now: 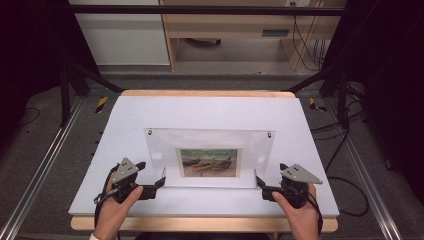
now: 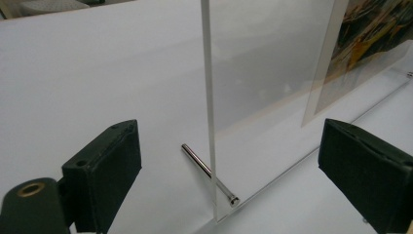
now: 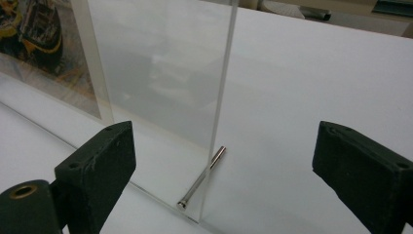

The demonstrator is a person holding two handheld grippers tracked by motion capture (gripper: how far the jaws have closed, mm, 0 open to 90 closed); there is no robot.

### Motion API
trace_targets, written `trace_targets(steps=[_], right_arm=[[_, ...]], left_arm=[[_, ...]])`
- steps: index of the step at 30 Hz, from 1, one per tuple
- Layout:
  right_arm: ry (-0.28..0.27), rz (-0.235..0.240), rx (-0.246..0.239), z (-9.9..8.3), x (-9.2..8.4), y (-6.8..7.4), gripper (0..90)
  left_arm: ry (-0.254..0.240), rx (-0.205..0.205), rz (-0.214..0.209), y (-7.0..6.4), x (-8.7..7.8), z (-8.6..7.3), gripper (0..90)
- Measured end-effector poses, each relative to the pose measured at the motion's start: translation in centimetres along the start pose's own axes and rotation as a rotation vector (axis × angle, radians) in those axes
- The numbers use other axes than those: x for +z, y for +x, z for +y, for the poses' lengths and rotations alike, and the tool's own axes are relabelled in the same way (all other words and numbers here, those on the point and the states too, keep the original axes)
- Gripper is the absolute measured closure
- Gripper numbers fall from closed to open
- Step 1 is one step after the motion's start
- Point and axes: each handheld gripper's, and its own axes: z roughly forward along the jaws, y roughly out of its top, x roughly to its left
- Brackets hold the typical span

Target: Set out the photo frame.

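Clear acrylic frame (image 1: 210, 150) — upright, boat picture (image 1: 208, 162) inside.

A clear acrylic picture frame (image 1: 210, 159) stands upright on the table, holding a boat painting (image 1: 208, 162).

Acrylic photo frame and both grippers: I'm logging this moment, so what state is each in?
Acrylic photo frame: upright on the table, propped by metal pins, picture inside.
Left gripper: open, jaws either side of the frame's edge, not pressing.
Right gripper: open, likewise.
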Motion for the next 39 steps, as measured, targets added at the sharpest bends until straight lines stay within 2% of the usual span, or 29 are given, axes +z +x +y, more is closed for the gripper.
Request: trace_targets(steps=[13,22,39], right_arm=[[-0.014,-0.029,0.030,-0.4,-1.1,-1.3,9.0],[-0.014,-0.048,0.040,-0.8,-1.7,-2.2,9.0],[-0.001,-0.099,0.074,-1.7,-2.7,-4.1,9.0]], left_arm=[[-0.013,0.004,0.023,1.1,-0.9,-0.2,8.6],[-0.018,-0.006,0.068,2.6,-1.8,-0.5,8.8],[-0.028,-0.049,0.145,5.2,-3.0,-1.3,8.9]])
